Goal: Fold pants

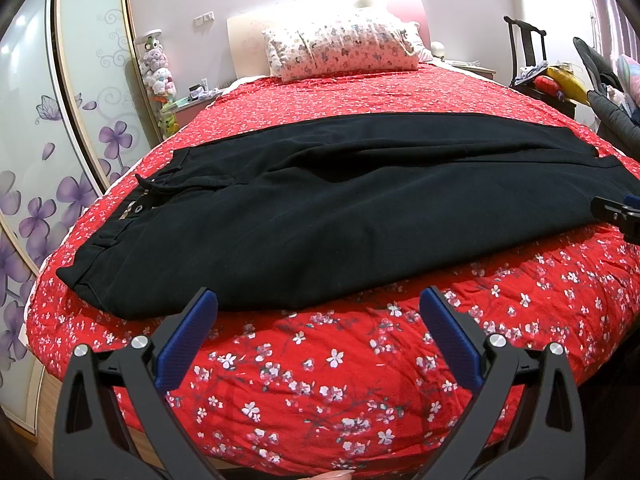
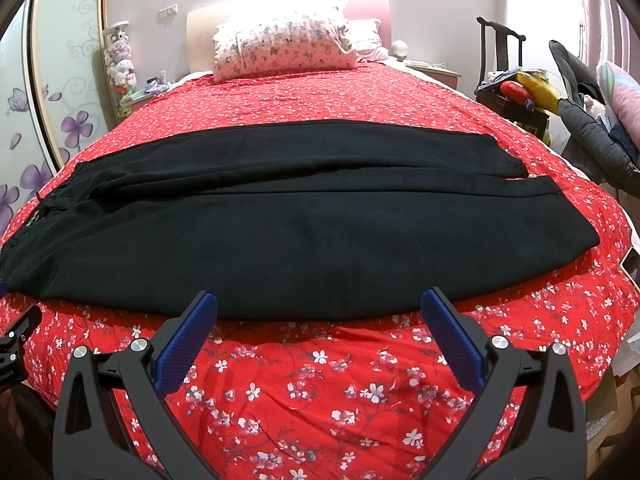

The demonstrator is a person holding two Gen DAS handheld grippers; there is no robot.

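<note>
My left gripper (image 1: 319, 304) and right gripper (image 2: 319, 304) wide apart, holding nothing. Black pants (image 2: 280, 220) flat across red bedspread (image 2: 320, 380), waist left. I pinch near edge, both layers, lift evenly.

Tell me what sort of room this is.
A bedroom, most likely: a bed with a red floral bedspread, a patterned pillow at the headboard, and a sliding wardrobe alongside.
</note>
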